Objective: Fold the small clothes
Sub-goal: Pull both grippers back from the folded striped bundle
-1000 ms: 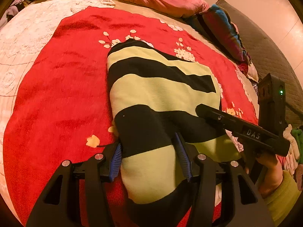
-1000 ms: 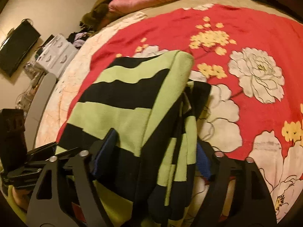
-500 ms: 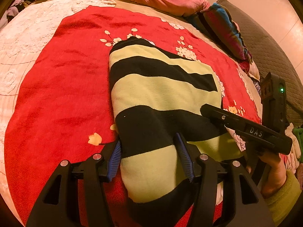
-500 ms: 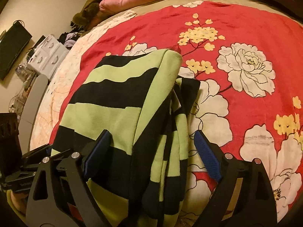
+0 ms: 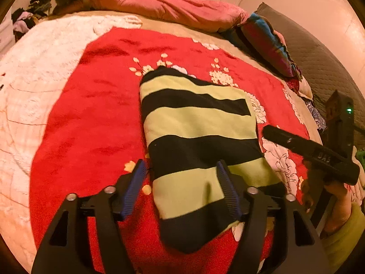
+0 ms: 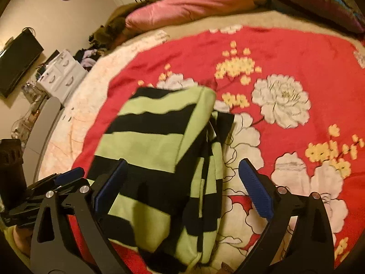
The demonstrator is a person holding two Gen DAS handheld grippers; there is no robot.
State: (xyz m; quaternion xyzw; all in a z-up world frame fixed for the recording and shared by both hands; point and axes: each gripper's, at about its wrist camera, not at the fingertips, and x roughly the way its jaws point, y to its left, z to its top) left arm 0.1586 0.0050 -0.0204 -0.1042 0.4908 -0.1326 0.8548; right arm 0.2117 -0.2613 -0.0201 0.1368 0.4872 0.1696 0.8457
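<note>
both grippers stand wider than a second ago: the left gripper (image 5: 181,173) has just been opening, and its left pad (image 5: 133,188), which pressed the edge of the garment (image 5: 196,123) before, now sits apart from it over the blanket (image 5: 91,118), while the right pad lies over the cloth at about 5 o'clock of the view; nothing is pinched. the right gripper (image 6: 182,182) has likewise just been opening; earlier its pads squeezed the near end of the garment (image 6: 155,150), now they stand wide with the cloth loose between them, the right pad (image 6: 255,191) clear over a white flower at 4 o'clock. both views have pulled back a little, showing more of the blanket (image 6: 285,52). the garment, striped green and black, lies folded and flat in the middle of the red blanket, as before, with thinner folded layers showing along its right edge in the right view. its near end is cut off by the fingers and the lower rim in both views. in the left view the right gripper (image 5: 308,150) enters at 3 o'clock, its jaws hidden; the hand (image 5: 335,203) holding it is partly cut off. the right view is blurred, and the left gripper (image 6: 66,175) at 8 o'clock is mostly hidden behind the near finger. whether the pad over the cloth touches it is hard to tell.
</note>
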